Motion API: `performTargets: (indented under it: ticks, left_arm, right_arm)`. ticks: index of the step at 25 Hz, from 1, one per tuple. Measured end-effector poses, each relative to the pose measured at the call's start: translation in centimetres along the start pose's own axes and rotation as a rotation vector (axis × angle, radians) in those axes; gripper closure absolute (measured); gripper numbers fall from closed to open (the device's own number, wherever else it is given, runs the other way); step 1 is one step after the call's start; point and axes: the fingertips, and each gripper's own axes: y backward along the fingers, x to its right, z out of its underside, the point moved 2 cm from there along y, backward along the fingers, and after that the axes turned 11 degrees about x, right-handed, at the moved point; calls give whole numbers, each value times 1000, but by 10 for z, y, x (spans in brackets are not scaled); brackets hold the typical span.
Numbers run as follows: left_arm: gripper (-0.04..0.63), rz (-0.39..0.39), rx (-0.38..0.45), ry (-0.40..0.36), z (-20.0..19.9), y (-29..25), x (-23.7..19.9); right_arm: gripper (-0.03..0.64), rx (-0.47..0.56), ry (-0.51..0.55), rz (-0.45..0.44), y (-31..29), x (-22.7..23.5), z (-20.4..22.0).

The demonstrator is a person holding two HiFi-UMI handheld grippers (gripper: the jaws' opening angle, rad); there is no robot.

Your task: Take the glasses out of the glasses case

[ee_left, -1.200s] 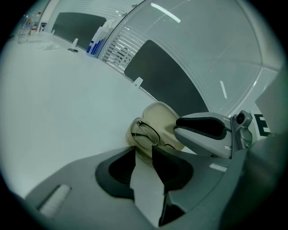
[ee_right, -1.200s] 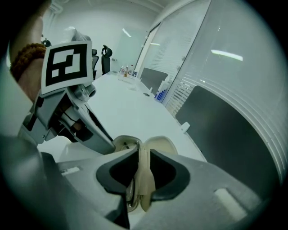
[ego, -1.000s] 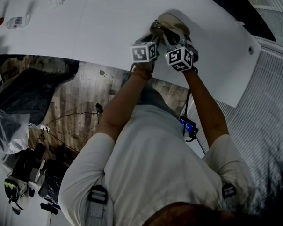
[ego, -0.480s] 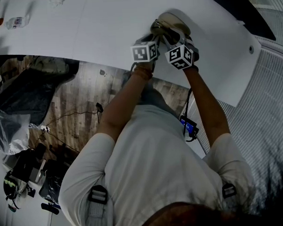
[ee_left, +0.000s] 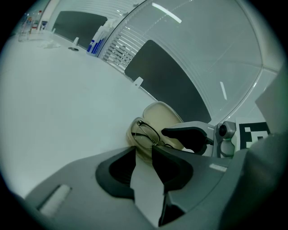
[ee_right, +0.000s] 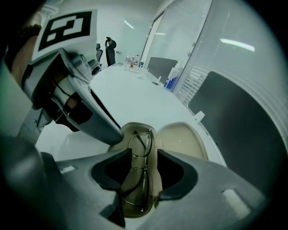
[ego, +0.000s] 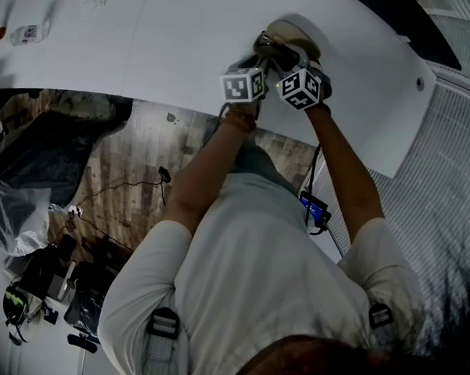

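Jaws of the right gripper [ee_right: 144, 155], which have just been opening, stand apart astride one pair of glasses [ee_right: 140, 143] lying in one open glasses case [ee_right: 182, 139]. The left gripper [ee_left: 144, 150] has its jaws narrowly apart at the case's rim; I can't tell if they pinch it. In the head view, the case sits near the table [ego: 174, 38] edge, with bare table stretching left.

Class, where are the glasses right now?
In the right gripper view, centre-low, the glasses lie folded in the base of the glasses case, between the right gripper's jaws, which have just been opening; the open lid lies to their right.
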Motion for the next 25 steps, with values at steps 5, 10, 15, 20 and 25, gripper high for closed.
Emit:
performTargets:
  ticks: [5,10,15,20,25]
  left_arm:
    - [477,5,-3,7,-1,1,2]
    - [477,6,0,8,-1,0,2]
    - [478,5,1,12,-1,0,1]
    - [477,6,0,11,-2,0,1]
    - [479,4,1,12,-1,1,1]
  right_arm:
    - [442,-15,-4,-14,-5,-3,4]
    - [443,7,-27,-19,-5,-2,5]
    - [466,12,-34,-32,-5,-4,5]
    - [480,19,-50,-42,-5,-5,5]
    - [494,22,-62,-71,-5,-5,5]
